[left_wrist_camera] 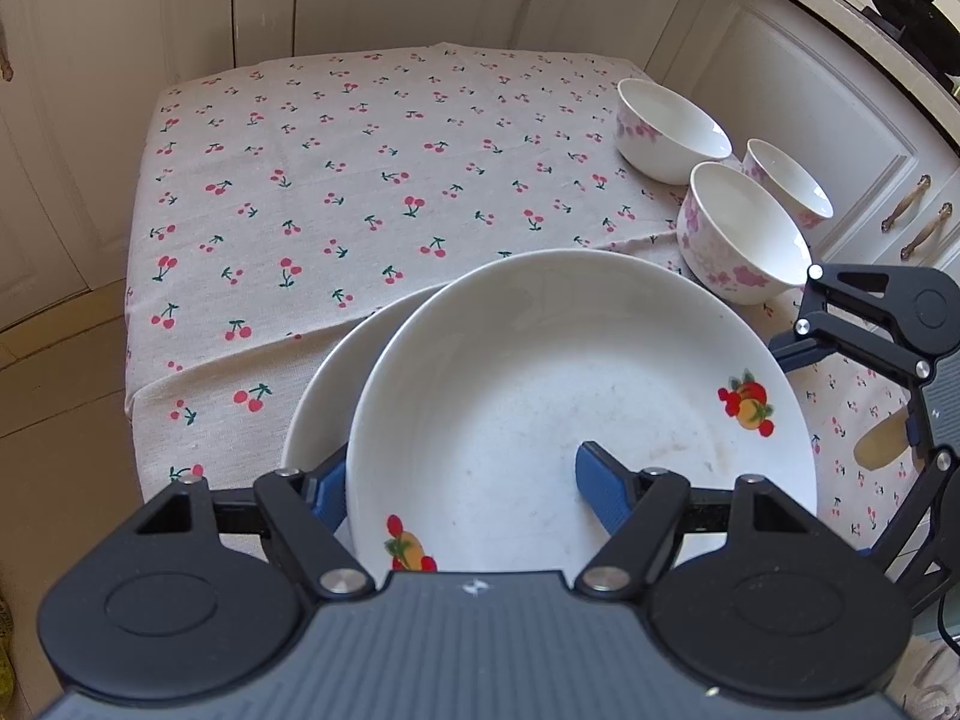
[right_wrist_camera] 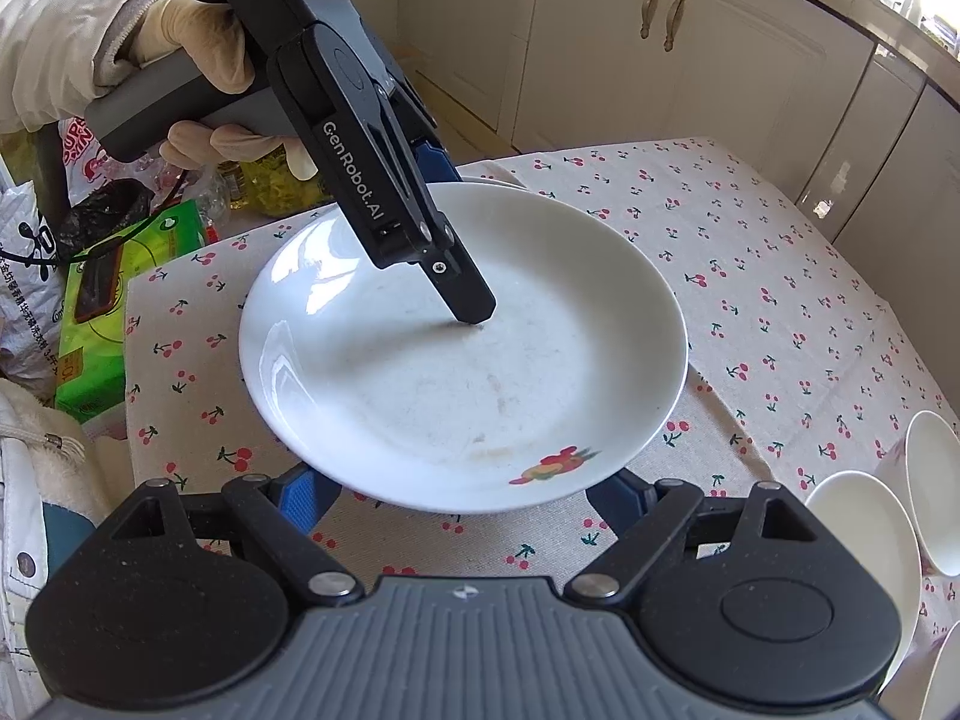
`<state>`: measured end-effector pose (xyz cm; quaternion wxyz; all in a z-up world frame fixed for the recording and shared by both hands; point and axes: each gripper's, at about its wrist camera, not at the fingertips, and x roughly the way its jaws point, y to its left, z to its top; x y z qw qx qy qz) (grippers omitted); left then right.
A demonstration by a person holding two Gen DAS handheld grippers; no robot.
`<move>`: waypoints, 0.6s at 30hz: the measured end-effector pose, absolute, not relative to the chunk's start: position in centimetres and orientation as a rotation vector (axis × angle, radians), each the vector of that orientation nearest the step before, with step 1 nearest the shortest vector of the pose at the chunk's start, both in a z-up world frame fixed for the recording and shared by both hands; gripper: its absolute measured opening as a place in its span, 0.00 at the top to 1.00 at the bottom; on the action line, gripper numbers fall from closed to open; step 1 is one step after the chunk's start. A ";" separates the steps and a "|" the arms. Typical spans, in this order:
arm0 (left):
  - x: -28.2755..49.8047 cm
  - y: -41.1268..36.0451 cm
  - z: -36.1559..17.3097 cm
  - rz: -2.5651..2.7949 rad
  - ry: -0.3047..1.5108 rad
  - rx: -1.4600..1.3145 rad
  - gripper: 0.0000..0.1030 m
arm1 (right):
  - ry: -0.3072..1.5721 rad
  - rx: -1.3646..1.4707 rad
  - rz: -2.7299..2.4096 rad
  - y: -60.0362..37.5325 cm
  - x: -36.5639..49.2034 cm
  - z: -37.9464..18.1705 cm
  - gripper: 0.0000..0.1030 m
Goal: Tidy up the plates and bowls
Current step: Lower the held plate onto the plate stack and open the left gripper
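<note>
Top plate (left_wrist_camera: 576,396) round, no long axis, face up, rim pinched by left gripper (left_wrist_camera: 462,486). Right gripper (right_wrist_camera: 462,495) jaws spread beneath rim. "GenRobot.AI", "DAS" read on left gripper.

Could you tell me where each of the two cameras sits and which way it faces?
Left wrist: on the left gripper, facing down across the top plate to three bowls; its fingers straddle the plate's rim; the right gripper shows at the edge.
Right wrist: on the right gripper, facing the same plate from its other side; a gloved hand holds the left gripper.
Shared: plate, cherry tablecloth, bowls.
</note>
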<state>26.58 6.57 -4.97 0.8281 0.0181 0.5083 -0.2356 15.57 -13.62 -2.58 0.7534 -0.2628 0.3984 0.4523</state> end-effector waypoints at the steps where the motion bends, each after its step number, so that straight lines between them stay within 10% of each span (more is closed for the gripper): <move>1: 26.6 6.7 -4.9 -0.500 1.080 0.036 0.27 | 0.868 -0.570 0.987 -13.7 15.6 -2.5 0.12; 18: 25.9 7.4 -4.5 -0.481 1.079 0.022 0.27 | 0.865 -0.575 0.976 -13.3 15.3 -2.7 0.12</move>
